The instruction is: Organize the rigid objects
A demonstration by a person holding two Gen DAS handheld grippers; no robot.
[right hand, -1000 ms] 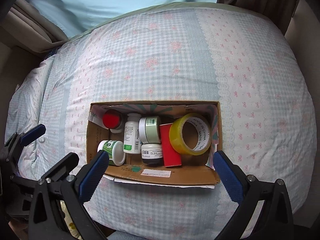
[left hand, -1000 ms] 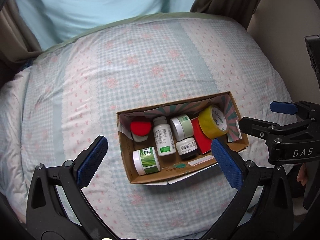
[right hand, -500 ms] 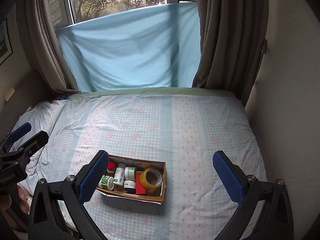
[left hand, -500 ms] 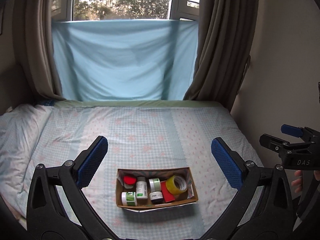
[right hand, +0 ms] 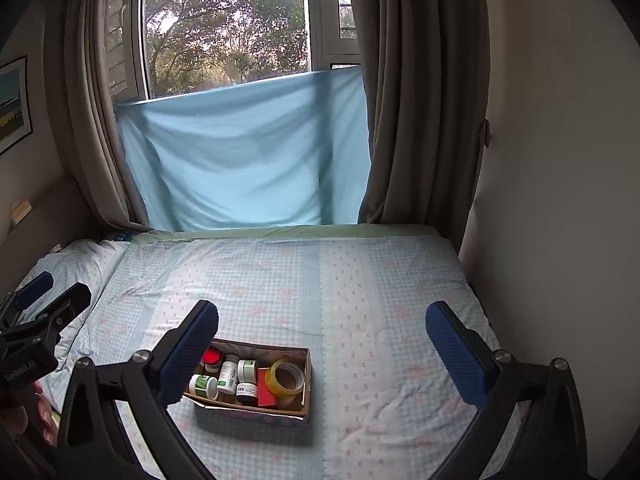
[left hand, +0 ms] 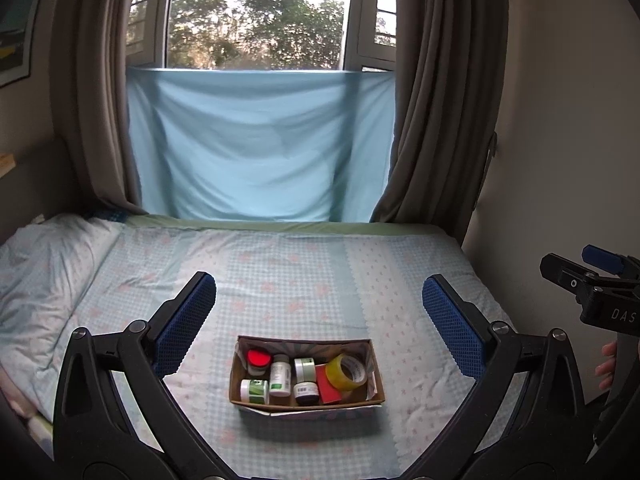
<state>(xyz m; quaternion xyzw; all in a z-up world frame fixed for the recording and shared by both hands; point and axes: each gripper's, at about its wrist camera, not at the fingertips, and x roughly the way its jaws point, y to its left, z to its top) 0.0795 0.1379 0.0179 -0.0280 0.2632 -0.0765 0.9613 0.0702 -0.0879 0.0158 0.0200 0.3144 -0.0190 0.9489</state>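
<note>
A second ago your two claws were low over the open brown cardboard box (left hand: 306, 402), which filled the view; now you have pulled them back and up, and the box looks small on the bed with the blue-and-white checked sheet (left hand: 280, 280). The window and the pale blue cloth hung below it (left hand: 260, 144) have come into view behind the bed.

Your left claw (left hand: 318, 324) is held above the near part of the bed, its blue pads wide apart and holding nothing; the box appears between them, a little lower. Your right claw (right hand: 322, 354) is also wide open and empty, and the box lies near its left finger (right hand: 188, 354), which covers the box's left corner. Your fingers on the right handle (left hand: 606, 364) show at the right edge of the left view.

The box stands on the bed and holds all the things. Inside it, from the left: a jar with a red lid (left hand: 257, 359), a white jar with a green label (left hand: 254, 390), a white upright bottle (left hand: 279, 375), a small white-and-green jar (left hand: 305, 368), a dark jar with a white label (left hand: 306, 392), a flat red box (left hand: 329, 386), and at the right end a roll of yellow tape (left hand: 346, 371), which leans on the red box.
</note>
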